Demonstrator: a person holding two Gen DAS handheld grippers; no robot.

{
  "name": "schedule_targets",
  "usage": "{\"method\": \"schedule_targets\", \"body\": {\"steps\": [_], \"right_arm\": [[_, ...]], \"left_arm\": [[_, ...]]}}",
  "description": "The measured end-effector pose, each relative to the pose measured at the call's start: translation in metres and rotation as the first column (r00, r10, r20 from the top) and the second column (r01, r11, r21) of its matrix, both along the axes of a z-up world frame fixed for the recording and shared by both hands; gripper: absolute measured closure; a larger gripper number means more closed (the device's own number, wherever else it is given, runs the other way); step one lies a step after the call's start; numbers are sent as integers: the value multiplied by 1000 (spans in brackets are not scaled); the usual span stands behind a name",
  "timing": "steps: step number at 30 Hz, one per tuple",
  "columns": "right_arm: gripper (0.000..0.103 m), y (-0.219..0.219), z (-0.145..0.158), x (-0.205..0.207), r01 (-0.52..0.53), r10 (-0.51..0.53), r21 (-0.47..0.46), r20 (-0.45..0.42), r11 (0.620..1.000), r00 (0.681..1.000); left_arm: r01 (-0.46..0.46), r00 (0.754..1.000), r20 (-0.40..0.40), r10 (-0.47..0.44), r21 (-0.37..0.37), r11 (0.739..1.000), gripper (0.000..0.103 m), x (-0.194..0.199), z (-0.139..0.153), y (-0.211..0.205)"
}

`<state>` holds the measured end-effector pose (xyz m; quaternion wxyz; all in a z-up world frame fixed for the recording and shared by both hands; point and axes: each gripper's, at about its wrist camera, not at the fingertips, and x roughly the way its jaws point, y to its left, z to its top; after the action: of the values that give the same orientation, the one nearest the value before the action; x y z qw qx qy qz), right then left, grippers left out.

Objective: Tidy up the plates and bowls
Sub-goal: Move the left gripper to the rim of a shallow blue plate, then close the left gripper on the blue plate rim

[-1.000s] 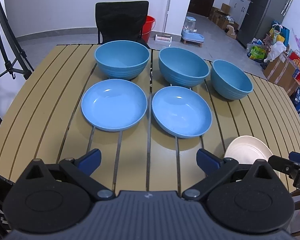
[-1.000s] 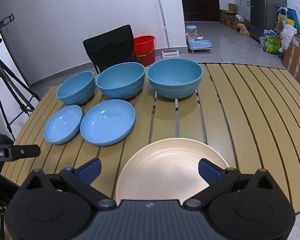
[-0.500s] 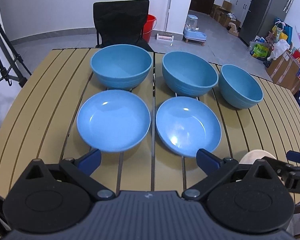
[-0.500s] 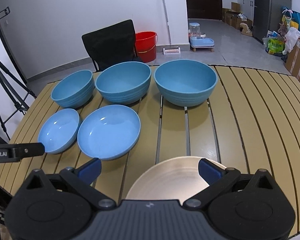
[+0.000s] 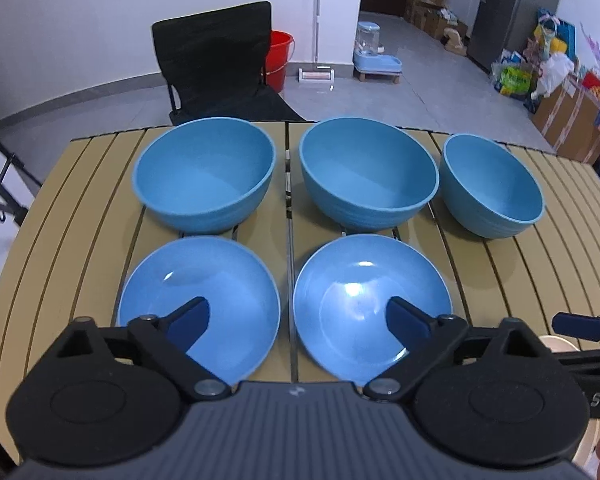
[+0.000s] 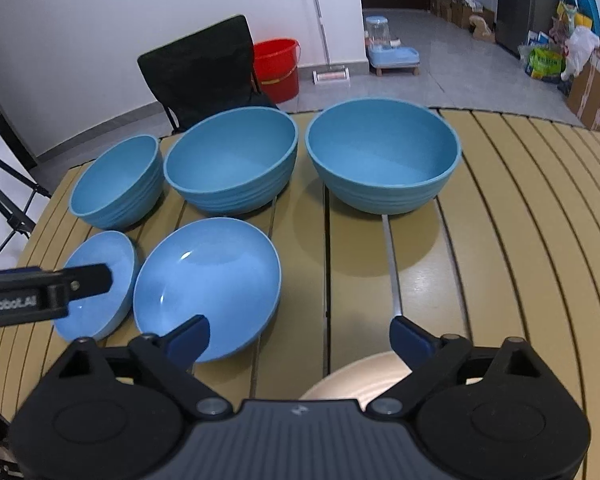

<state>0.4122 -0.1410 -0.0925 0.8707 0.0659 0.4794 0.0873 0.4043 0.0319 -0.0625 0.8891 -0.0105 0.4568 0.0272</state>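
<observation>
Three blue bowls stand in a row at the back of the slatted table: the left bowl [image 5: 204,176], the middle bowl [image 5: 368,172] and the smaller right bowl [image 5: 492,186]. Two blue plates lie in front of them, the left plate [image 5: 220,304] and the right plate [image 5: 352,308]. My left gripper [image 5: 300,316] is open and empty above the near edges of both plates. A cream plate [image 6: 364,376] lies at the table's near edge, just under my right gripper [image 6: 300,336], which is open and empty. The same plates [image 6: 208,280] and bowls [image 6: 384,156] show in the right wrist view.
The tan slatted table [image 6: 520,240] stretches to the right of the bowls. A black folding chair [image 5: 216,60] stands behind the table, a red bucket [image 6: 278,68] beyond it. A tripod leg [image 6: 8,200] stands off the left edge. Boxes and bags lie on the floor at far right.
Both grippers have moved forward over the table toward the dishes. The left one now reaches over the two blue plates. The cream plate has slid mostly under the right gripper's body in view.
</observation>
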Motion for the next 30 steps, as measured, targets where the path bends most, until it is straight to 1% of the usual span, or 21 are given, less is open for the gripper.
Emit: {"method": "schedule_targets", "body": {"steps": [1, 2, 4, 5, 7, 11, 13, 15, 17, 19, 21, 22, 24, 30], "right_arm": [[14, 2, -2, 4, -1, 1, 3, -7, 1000, 1000], [15, 4, -5, 7, -1, 1, 5, -13, 1000, 1000], [20, 9, -8, 14, -2, 2, 8, -23, 1000, 1000], [21, 11, -9, 16, -3, 3, 8, -28, 1000, 1000], [27, 14, -13, 22, -3, 3, 7, -40, 1000, 999], [34, 17, -21, 29, 11, -11, 7, -63, 1000, 998], [41, 17, -26, 33, 22, -21, 12, -78, 1000, 997], [43, 18, -31, 36, 29, -27, 18, -92, 999, 995], [47, 18, -34, 38, 34, -32, 19, -100, 999, 994], [51, 19, -37, 40, 36, -33, 24, -109, 999, 994], [55, 19, -39, 40, 38, -35, 30, -116, 999, 993], [57, 19, -40, 41, 41, -37, 34, -119, 999, 992], [61, 18, -41, 40, 49, -44, 45, -120, 998, 992], [74, 17, -46, 40, 57, -46, 77, -139, 995, 989]], "left_arm": [[7, 1000, -7, -7, 10, 1000, 9, 7, -2, -2], [14, 1000, -13, -14, 20, 1000, 9, 13, -5, -3], [24, 999, -26, -23, 36, 999, 11, 25, -9, -6], [30, 999, -31, -28, 41, 999, 14, 30, -11, -6], [36, 998, -43, -34, 50, 998, 18, 42, -16, -7], [41, 996, -78, -39, 31, 999, 23, 60, -27, -6], [49, 995, -88, -47, 24, 999, 28, 66, -31, -6], [54, 994, -94, -51, 32, 998, 32, 70, -36, -7], [54, 994, -100, -49, 42, 998, 32, 75, -40, -7], [44, 993, -111, -38, 52, 998, 35, 79, -44, -7], [43, 991, -127, -38, 33, 999, 46, 81, -48, -5], [42, 990, -132, -39, 23, 999, 48, 82, -49, -4], [48, 990, -136, -46, 14, 999, 56, 83, -52, -3], [60, 988, -144, -59, 6, 998, 70, 84, -57, -3]]}}
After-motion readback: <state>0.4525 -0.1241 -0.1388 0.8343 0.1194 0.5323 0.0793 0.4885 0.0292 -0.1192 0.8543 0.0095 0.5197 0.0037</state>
